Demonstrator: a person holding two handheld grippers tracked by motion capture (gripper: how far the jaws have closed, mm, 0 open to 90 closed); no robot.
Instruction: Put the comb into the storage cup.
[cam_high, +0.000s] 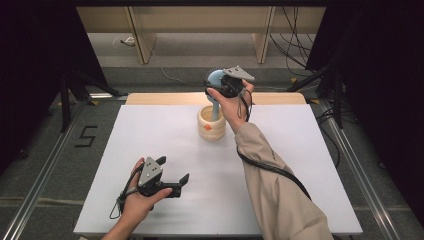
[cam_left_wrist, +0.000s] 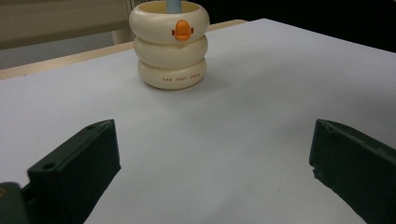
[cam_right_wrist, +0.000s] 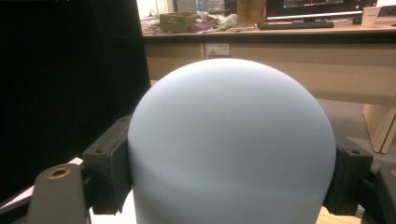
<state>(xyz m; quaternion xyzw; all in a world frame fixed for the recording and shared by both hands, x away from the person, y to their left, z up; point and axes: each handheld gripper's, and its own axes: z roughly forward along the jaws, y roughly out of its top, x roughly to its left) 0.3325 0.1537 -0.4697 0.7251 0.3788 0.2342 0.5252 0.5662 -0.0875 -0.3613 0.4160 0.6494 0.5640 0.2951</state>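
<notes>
Nearest, at the counter's front left: left claw, jaws spread wide with nothing between them, hovering just above the white counter, aimed toward the middle.

Farther back, near centre: cream holder shaped like three stacked rings, upright, with an orange duck-bill badge and small lettering on the lowest ring. Looks stable and squat, glossy, probably slippery plastic or ceramic.

Rising from the holder: pale blue brush with a slim handle standing in the cup and a round domed head above the rim, dark bristles fringing its far edge. Right claw clamped on that head, one jaw pressed to each side of the smooth dome. Likely light and rigid, matte, yet curved enough to slide out of a pinch; a hold across the widest part seems safest, or lower down on the straight handle. Lifting straight up probably needed, so the handle clears the rim without tipping the holder.

Beyond: counter's wooden far edge, grey floor with cables, beige desk legs, black curtains on both sides, a cluttered desk far off.
</notes>
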